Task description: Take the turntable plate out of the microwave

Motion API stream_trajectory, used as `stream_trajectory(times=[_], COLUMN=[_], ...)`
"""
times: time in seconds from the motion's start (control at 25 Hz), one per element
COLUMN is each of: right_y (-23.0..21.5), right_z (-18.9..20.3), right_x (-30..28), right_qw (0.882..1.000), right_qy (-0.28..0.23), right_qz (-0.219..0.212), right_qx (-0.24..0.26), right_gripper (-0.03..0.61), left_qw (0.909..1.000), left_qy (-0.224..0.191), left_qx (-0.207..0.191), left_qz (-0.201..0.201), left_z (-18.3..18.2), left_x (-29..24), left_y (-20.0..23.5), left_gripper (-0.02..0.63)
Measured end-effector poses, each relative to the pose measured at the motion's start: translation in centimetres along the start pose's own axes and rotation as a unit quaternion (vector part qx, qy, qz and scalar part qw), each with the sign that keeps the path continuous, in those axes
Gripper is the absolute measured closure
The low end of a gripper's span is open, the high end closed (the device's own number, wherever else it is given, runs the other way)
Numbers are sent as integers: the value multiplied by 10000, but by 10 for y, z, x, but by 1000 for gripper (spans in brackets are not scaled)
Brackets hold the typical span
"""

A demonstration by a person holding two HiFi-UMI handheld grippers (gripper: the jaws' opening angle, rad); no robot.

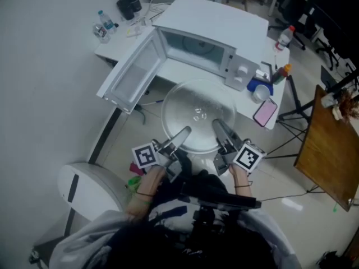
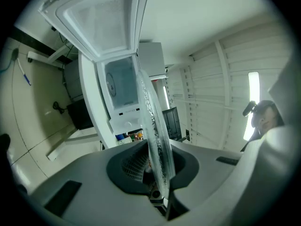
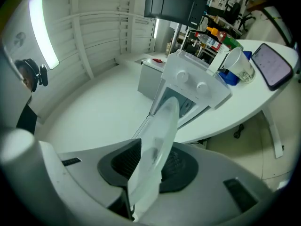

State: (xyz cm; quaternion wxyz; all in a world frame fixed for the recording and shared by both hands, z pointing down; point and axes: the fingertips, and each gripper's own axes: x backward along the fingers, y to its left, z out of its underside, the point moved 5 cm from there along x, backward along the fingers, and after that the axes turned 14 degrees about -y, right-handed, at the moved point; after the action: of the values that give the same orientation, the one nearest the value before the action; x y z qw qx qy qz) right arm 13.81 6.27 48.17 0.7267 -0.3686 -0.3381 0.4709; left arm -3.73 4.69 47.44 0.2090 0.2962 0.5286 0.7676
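Clear plastic water bottle (image 1: pixel 105 22) stands at the upper left of the head view, on the far corner of the white table (image 1: pixel 168 72). To its right, the white microwave door (image 1: pixel 132 72) is swung wide open toward the lower left.

Below the middle of the frame, the left gripper (image 1: pixel 182 134) is clamped on the near left rim of the round clear glass turntable plate (image 1: pixel 197 115). Its own view shows the rim pressed between both pads. The plate is outside the oven, at the centre of the frame, over the front edge of the table.

The right gripper (image 1: pixel 217 126) is clamped on the near right rim in the same way. Above the plate, the white microwave (image 1: pixel 213 24) stands open. At the table's right end lies a pink phone (image 1: pixel 265 112).
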Motion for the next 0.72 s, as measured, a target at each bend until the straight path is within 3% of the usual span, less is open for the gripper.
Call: stream_trajectory(times=[0.28, 0.72], right_y=[13, 35], right_z=[13, 30], right_x=[33, 33], right_qw=[9994, 9960], right_qy=[237, 601], right_qz=[-263, -665], right_qx=[-55, -57], right_gripper=[492, 492], left_qw=[9993, 9959], left_qy=[-357, -875], left_qx=[-30, -243], left_qz=[-71, -10], left_z=[32, 32], left_x=[36, 68], left_y=[-16, -36], left_gripper=[583, 583])
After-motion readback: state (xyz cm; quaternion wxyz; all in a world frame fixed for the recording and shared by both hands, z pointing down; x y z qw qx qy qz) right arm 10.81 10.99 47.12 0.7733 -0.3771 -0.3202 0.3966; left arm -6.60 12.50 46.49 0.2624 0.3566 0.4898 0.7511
